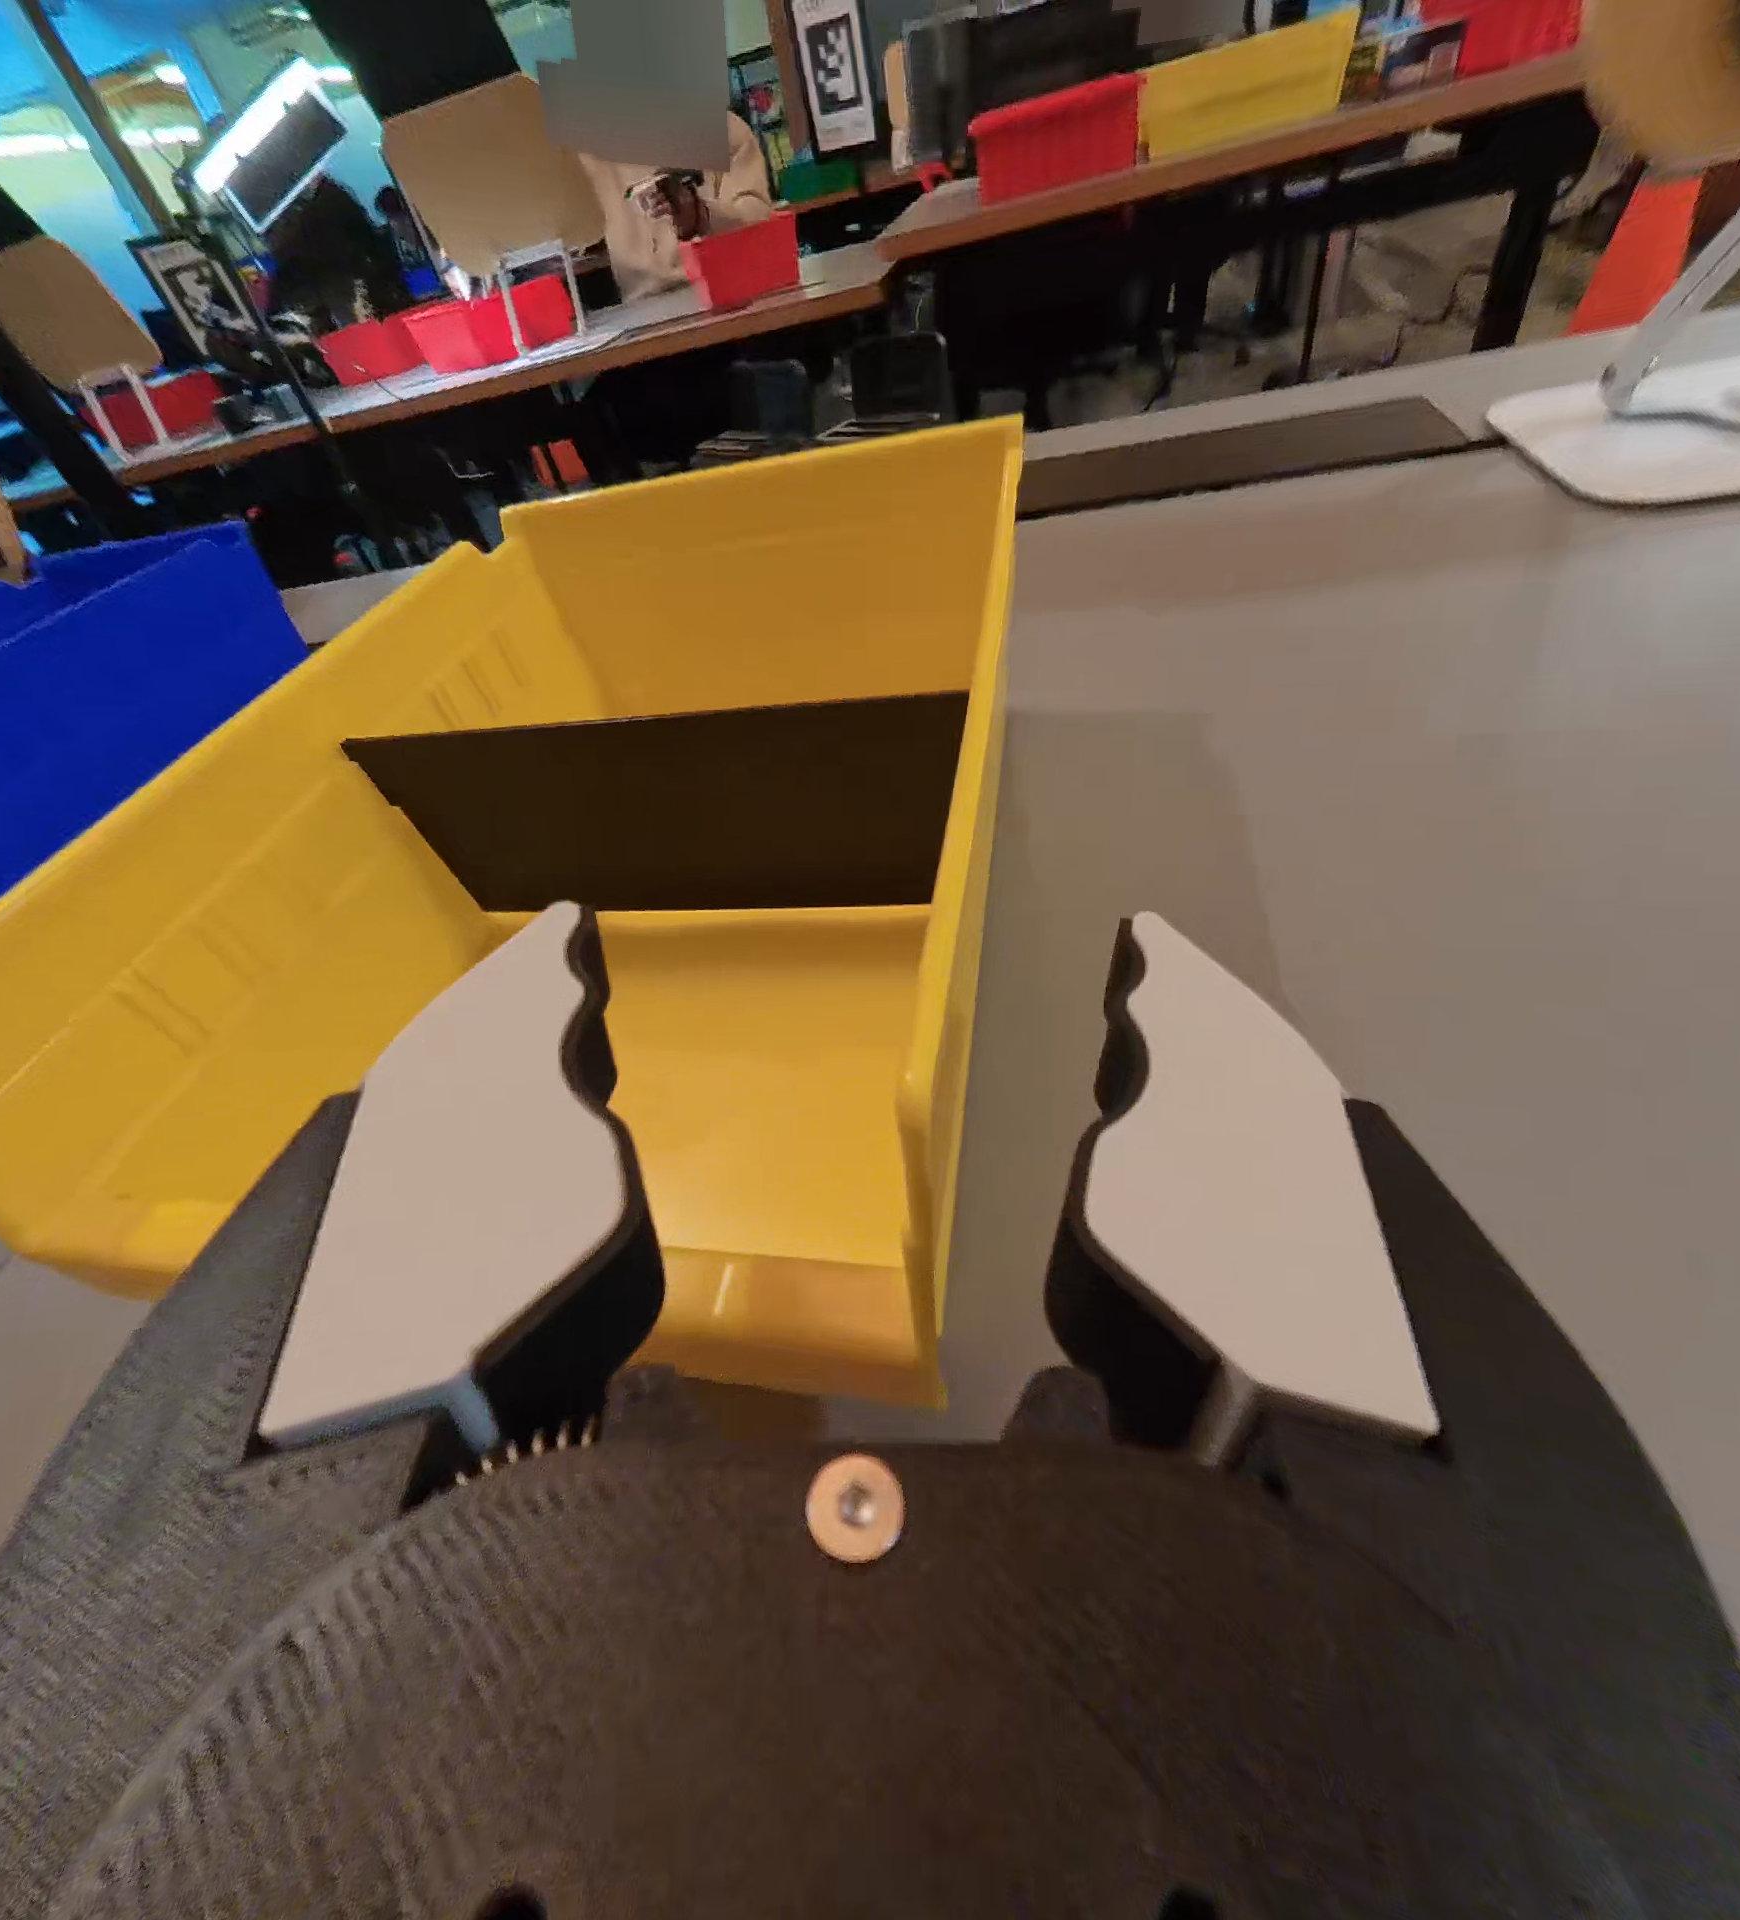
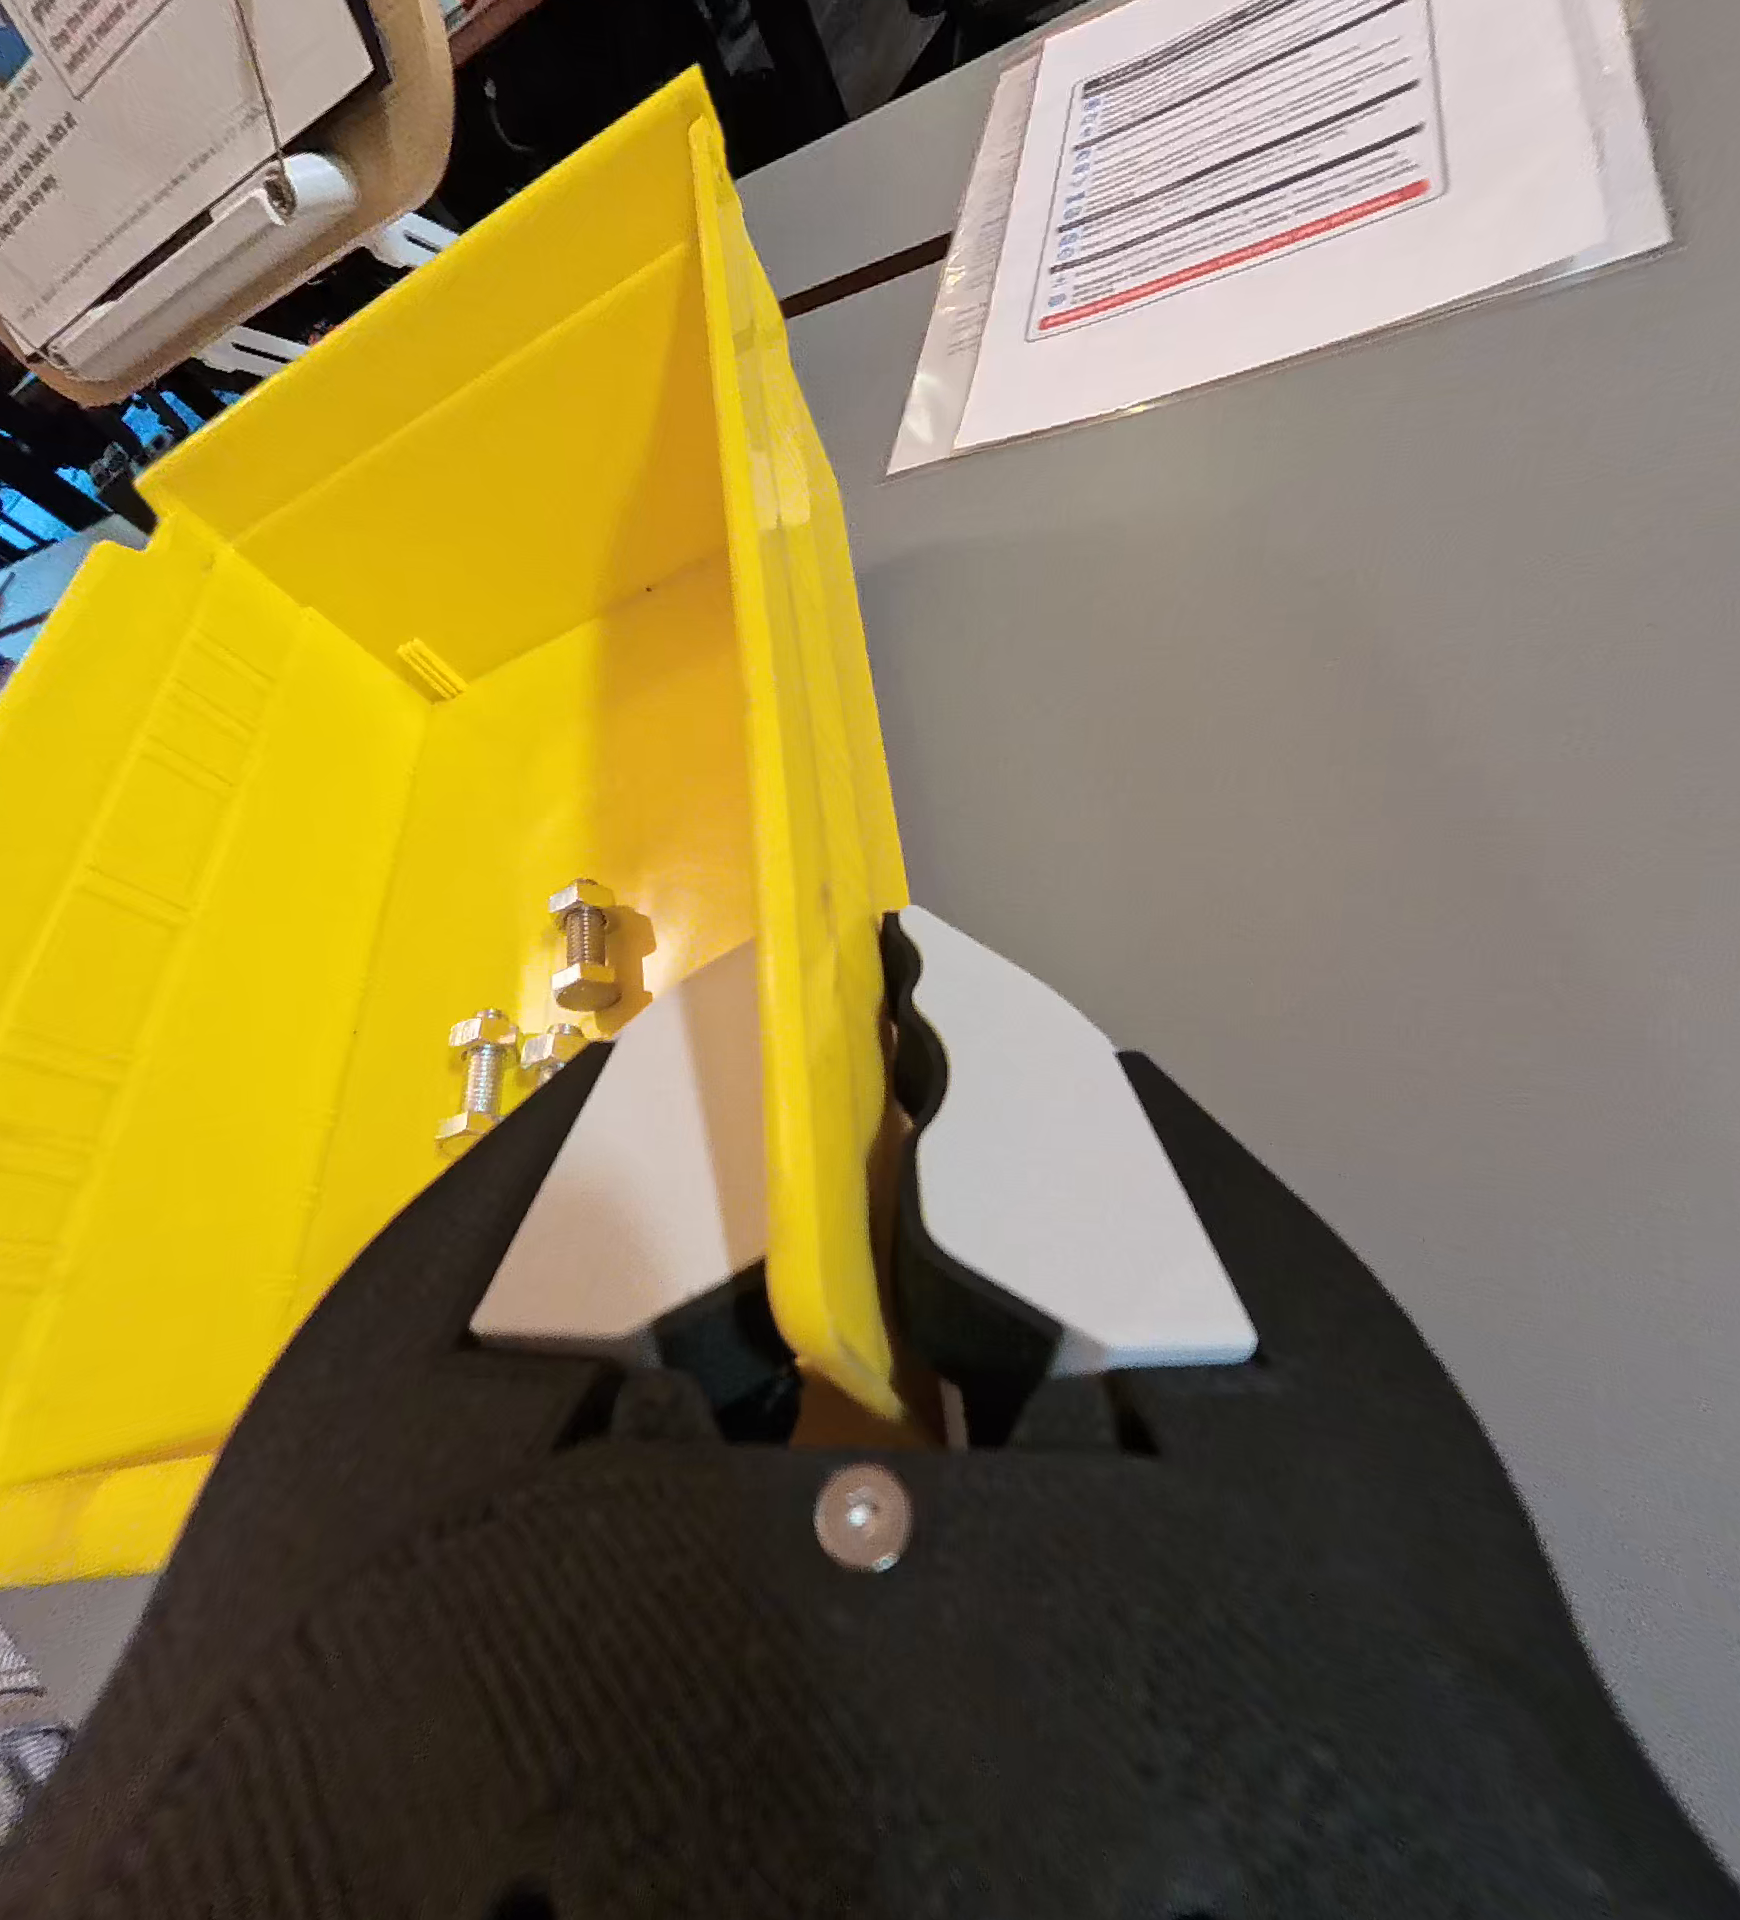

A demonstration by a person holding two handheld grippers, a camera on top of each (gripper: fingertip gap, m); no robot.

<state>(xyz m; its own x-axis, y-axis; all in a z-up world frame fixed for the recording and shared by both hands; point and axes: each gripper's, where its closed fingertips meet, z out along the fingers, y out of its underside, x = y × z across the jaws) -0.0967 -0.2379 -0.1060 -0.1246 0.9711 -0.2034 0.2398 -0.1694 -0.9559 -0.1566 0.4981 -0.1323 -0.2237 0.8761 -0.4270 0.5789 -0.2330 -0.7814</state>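
Observation:
In the left wrist view my left gripper (image 1: 855,930) is open and empty. It sits at the near end of a yellow bin (image 1: 222,987), with the bin's right wall (image 1: 959,935) between the fingers, untouched. A black divider (image 1: 700,800) crosses this bin, and the near compartment shows nothing in it. In the right wrist view my right gripper (image 2: 824,940) is shut on the right wall (image 2: 814,935) of another yellow bin (image 2: 170,1039), one finger inside and one outside. Three silver bolts with nuts (image 2: 585,951) lie on that bin's floor by the inner finger.
Both bins stand on a grey table (image 1: 1417,831). A blue bin (image 1: 87,707) is to the left, a white stand base (image 1: 1676,436) at the far right. A laminated printed sheet (image 2: 1261,208) lies beyond the right gripper. Benches with red bins (image 1: 741,260) and a seated person are behind.

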